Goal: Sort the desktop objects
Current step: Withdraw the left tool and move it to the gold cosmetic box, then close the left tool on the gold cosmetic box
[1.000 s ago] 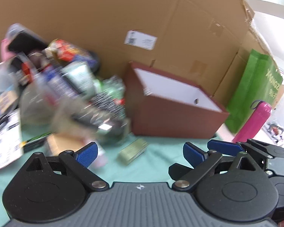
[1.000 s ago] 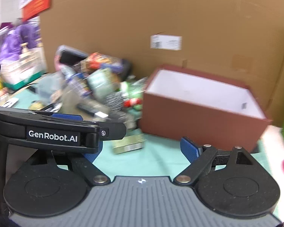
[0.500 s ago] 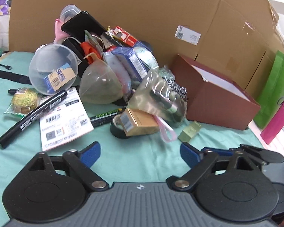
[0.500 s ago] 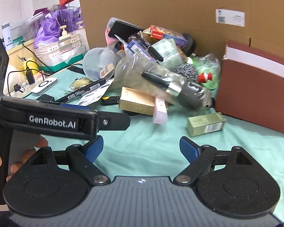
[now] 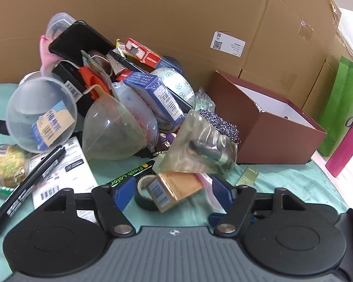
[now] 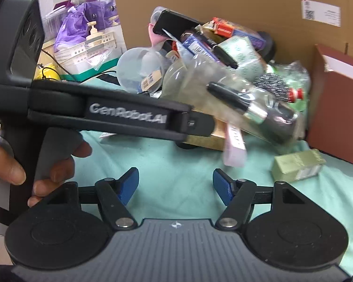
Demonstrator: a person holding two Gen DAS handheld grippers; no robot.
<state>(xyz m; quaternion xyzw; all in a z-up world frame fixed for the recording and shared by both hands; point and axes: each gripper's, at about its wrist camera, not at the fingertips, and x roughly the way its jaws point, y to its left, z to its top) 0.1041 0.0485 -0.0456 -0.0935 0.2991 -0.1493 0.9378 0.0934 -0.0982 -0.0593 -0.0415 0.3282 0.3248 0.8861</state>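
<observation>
Cardboard, the tan carton (image 5: 176, 191) just ahead of the left gripper (image 5: 170, 191) looks light and stiff (grip its flat sides). Both the left and right gripper (image 6: 174, 185) gape wide, empty.

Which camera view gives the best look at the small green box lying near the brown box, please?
The right wrist view: the small green box shows two faces and a barcode, unobstructed on the cloth. The left wrist view shows it only as a narrow sliver beside the brown box.
</observation>
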